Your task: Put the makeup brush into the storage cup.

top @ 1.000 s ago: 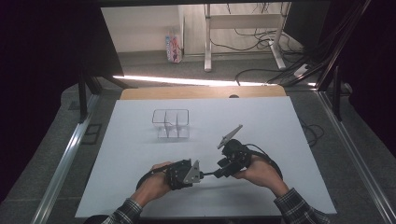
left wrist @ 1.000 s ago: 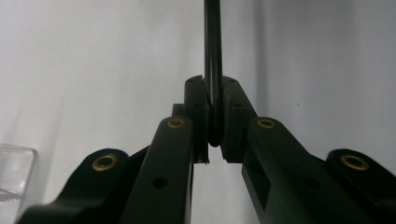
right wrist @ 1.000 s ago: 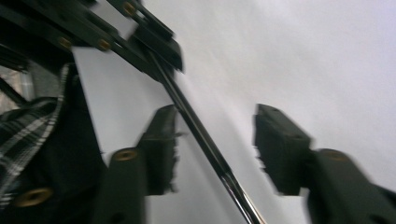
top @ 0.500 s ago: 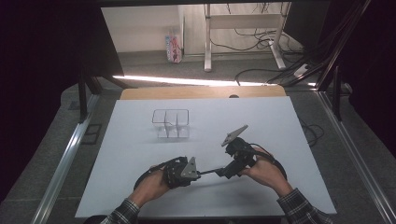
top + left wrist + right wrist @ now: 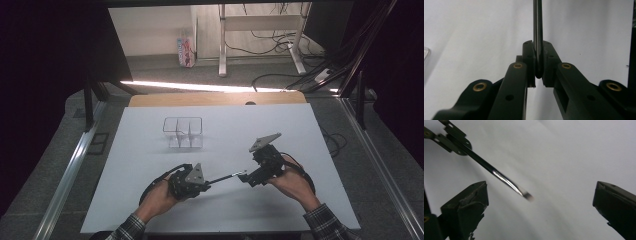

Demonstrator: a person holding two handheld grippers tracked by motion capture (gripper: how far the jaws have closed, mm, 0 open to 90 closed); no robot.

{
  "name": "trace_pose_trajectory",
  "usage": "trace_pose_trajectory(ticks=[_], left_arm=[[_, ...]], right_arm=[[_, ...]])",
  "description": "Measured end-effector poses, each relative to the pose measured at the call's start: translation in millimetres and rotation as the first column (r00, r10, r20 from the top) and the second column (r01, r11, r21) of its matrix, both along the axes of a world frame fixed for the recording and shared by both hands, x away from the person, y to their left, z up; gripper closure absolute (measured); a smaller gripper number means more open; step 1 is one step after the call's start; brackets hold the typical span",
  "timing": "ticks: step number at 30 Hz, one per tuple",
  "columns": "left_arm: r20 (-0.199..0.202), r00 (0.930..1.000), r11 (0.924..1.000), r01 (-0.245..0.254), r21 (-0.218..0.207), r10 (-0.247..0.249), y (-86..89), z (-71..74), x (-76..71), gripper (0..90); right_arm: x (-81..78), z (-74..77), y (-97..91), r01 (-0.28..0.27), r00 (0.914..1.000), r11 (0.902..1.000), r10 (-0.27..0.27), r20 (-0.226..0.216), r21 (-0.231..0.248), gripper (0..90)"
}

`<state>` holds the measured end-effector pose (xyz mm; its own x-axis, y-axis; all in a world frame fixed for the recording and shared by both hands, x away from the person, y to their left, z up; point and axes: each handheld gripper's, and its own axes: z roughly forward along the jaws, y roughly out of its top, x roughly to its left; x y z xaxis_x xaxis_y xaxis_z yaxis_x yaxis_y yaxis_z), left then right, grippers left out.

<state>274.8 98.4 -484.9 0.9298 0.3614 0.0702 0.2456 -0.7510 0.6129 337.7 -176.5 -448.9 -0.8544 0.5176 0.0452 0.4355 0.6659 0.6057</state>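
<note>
**Step in hand: handover of the rod from right gripper to left.**

1. The white table top (image 5: 280,125) carried one container, a clear plastic box with inner dividers (image 5: 183,132). It stood upright toward the far side of the table, well apart from both of your hands.
2. The clear box appeared empty. Nothing could be made out in any compartment from the high view, and the exact number of compartments could not be told.
3. Your left gripper (image 5: 207,185) was clamped firmly on the thin black rod with a shiny flattened tip (image 5: 225,178). The left gripper view showed the pads pressed on the rod's butt end (image 5: 537,37), with the shaft running straight out ahead.
4. Your right gripper (image 5: 247,179) had just been opening its jaws, and they stood wide apart. The right gripper view showed the rod's tip (image 5: 524,193) lying between the jaws but touching neither pad.
5. The rod was carried level, just above the table near your edge, between your two hands.

**Next move, as judged:**

- You probably needed to draw the right gripper back clear of the tip without knocking the shaft.
- You then likely needed to carry the rod with the left gripper toward the clear box and lower the tip into one compartment. The grip was thin and end-on, so the rod could have swivelled.
</note>
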Motion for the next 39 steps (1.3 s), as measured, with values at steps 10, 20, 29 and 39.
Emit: trace_pose_trajectory(ticks=[10,20,29,39], left_arm=[[-0.062,0.9962,0.9893,-0.068,-0.129,0.061,20.2,1.2,6.1,83.8],[-0.109,0.9912,0.9607,-0.101,-0.258,0.075,29.3,0.1,8.8,83.8],[-0.138,0.9896,0.9202,-0.091,-0.381,0.041,30.9,1.5,11.0,83.8],[-0.132,0.9912,0.8861,-0.049,-0.461,-0.014,22.7,4.6,7.2,83.8]], right_arm=[[-2.1,1.2,-15.0,0.046,0.9989,0.9938,-0.047,0.009,0.101,0.0],[-5.4,-3.7,-16.8,0.055,0.9978,0.9758,-0.045,-0.049,0.212,0.3],[-10.3,2.6,-9.2,0.042,0.9949,0.9203,-0.002,-0.101,0.389,0.9],[-15.1,11.6,-5.5,0.036,0.9967,0.8476,0.009,-0.081,0.529,33.0]])
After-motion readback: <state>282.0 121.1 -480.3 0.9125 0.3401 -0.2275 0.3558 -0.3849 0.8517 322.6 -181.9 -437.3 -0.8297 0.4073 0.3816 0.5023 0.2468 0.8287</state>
